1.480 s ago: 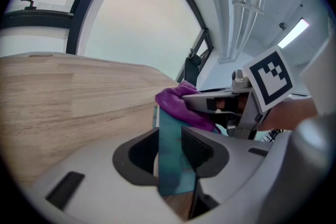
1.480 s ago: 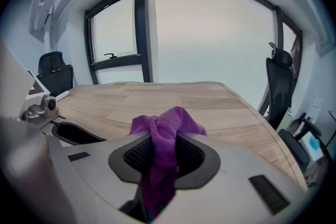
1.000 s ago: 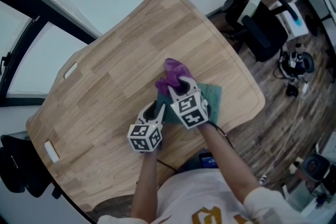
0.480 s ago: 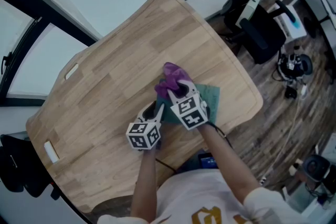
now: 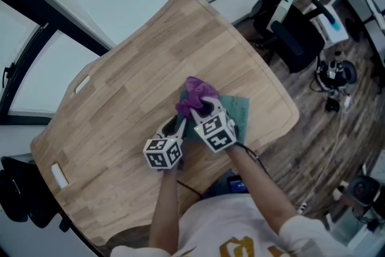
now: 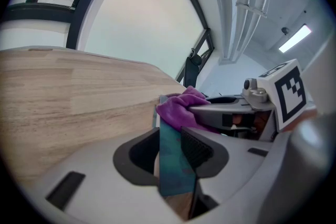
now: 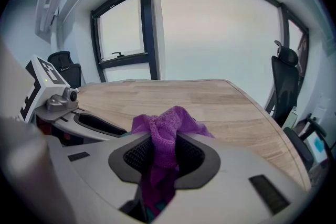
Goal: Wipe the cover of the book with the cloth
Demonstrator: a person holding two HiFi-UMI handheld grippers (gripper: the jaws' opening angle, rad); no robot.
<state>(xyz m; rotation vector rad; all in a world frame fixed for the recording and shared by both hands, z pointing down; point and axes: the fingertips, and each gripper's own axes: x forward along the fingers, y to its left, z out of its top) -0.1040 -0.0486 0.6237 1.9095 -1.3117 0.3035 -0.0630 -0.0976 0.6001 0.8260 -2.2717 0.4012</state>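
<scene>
Nearest: person's white-sleeved forearms come in over the near edge of the bench, one gripper in each hand, marker cubes up.

Left gripper: jaws partly apart and clamped on the near-left edge of the book. Left gripper view shows the teal cover edge-on between the pads, ribbed right pad against it. Nothing else in that grip.

Right gripper: just right of the left one, nearly touching it. Jaws closed down on the cloth. Right gripper view shows purple fabric bunched in a narrow fold between the two ribbed pads and spilling out past the tips. A bit of teal shows under the hanging fabric low in that view.

Book: lying flat on the bench, close to the near edge and toward the near-right corner. Most of the left half is covered by the grippers and the cloth; the right part of the cover is bare.

Cloth: lump sits on the book's far-left part, overhanging the far edge slightly. Can't tell how much of it actually presses on the cover.

Rest of the bench: light wood, rounded corners, two small white fittings along the left side, well away from the work.

Beyond: black office chair off the far-right corner, dark wood floor on the right, dark-framed window behind the far edge.
</scene>
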